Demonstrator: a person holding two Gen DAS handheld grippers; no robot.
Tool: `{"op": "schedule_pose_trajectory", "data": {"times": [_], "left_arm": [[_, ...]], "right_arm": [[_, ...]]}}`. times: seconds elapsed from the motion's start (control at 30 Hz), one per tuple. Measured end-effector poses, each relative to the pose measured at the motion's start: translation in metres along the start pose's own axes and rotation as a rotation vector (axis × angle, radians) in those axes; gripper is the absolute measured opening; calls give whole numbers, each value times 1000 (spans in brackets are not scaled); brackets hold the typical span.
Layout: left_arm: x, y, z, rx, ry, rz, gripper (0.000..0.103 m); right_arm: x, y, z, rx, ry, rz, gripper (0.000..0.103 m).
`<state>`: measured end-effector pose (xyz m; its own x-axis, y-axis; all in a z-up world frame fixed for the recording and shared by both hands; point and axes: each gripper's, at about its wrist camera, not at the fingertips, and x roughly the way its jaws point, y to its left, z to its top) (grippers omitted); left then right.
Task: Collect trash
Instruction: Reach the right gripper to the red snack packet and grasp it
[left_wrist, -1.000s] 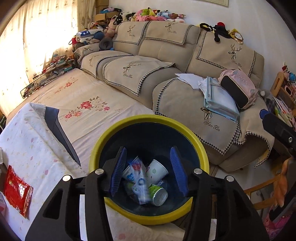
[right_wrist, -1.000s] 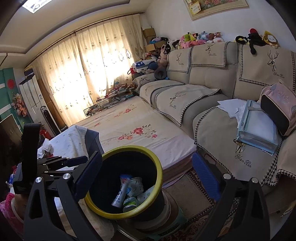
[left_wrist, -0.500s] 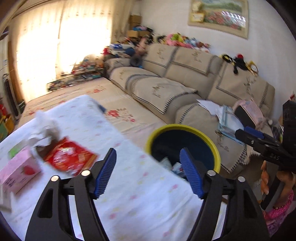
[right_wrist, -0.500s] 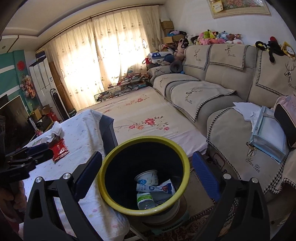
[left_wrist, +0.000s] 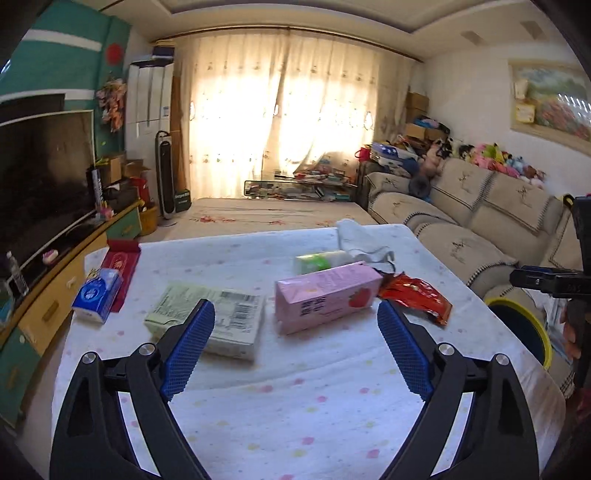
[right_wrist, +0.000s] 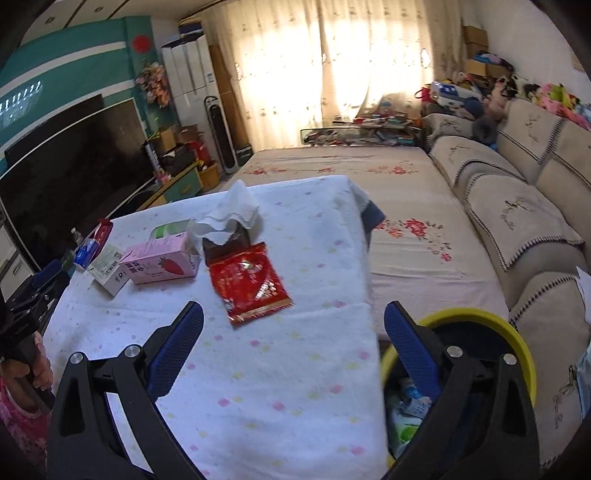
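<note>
Home living room, sofa (left_wrist: 461, 218), television (left_wrist: 40, 177), curtains (left_wrist: 280, 118)

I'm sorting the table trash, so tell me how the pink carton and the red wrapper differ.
The pink carton is a boxy pack lying on its side with a strawberry printed on it; the red wrapper is a flat, crinkled, shiny foil. The carton is bulkier and pale, the wrapper thin and bright. Both lie side by side on the white tablecloth, in neither gripper.
</note>
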<state>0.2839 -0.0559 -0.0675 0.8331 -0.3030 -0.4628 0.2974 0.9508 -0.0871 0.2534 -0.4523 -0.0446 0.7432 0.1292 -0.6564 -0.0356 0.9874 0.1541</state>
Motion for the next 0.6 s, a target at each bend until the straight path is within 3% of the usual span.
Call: {"op": "schedule_pose_trajectory", "data": {"times": [0.17,0.3,0.4,0.6], "left_arm": [[1,51,-12,-139,-9,17,89],[1,71,-14,-209,-19,28,90],[1,71,-16,-220,-15,52,90],[4,71,-21,-250,12,36,90]], "right_arm": [[65,32,30,-106,139,-8,95],[107,33,29,-112,248,-24,95],[122,28,21,-84,248,-57,95],[144,27,14,-70,261,-38,96]]}}
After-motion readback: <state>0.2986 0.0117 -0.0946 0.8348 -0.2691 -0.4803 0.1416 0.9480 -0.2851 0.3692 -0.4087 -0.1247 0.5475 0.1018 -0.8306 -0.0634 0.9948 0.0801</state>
